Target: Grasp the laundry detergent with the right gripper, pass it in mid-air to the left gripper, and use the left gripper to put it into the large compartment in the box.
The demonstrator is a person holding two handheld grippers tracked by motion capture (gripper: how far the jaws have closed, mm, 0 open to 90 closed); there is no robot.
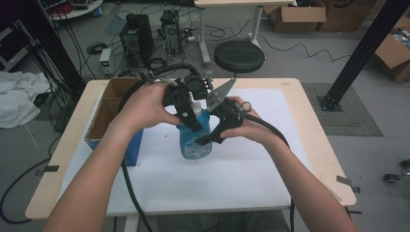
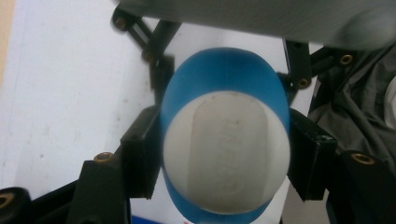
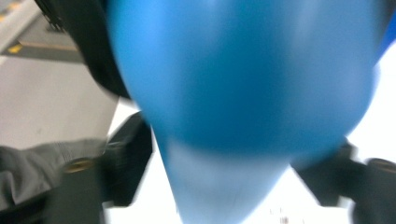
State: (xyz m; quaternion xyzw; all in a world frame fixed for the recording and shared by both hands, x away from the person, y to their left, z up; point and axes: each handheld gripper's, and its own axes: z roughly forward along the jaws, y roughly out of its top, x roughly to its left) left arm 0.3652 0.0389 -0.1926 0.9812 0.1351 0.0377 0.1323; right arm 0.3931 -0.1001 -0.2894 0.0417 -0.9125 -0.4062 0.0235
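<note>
Blue bottle is standing upright near the middle of the table, on the white mat, long axis vertical, white cap on top. A cardboard box is sitting to its left, just beside it. Left gripper is coming down on the bottle from above and slightly left; in the left gripper view the camera is looking straight down the bottle's axis onto the cap, and the two black jaws are sitting one on each side of the bottle's shoulder, touching or nearly so, so it is looking like a pinch across the narrow width just under the cap. Right gripper is reaching in from the right at mid-body height; the right gripper view is blurred, the blue body is bulging between spread jaws, and whether they are pressing it I cannot tell. Both grippers are equally close. Judgement: the coming move is hinging on the left jaws being square across the vertical axis, with the right one steadying the body lower down.
</note>
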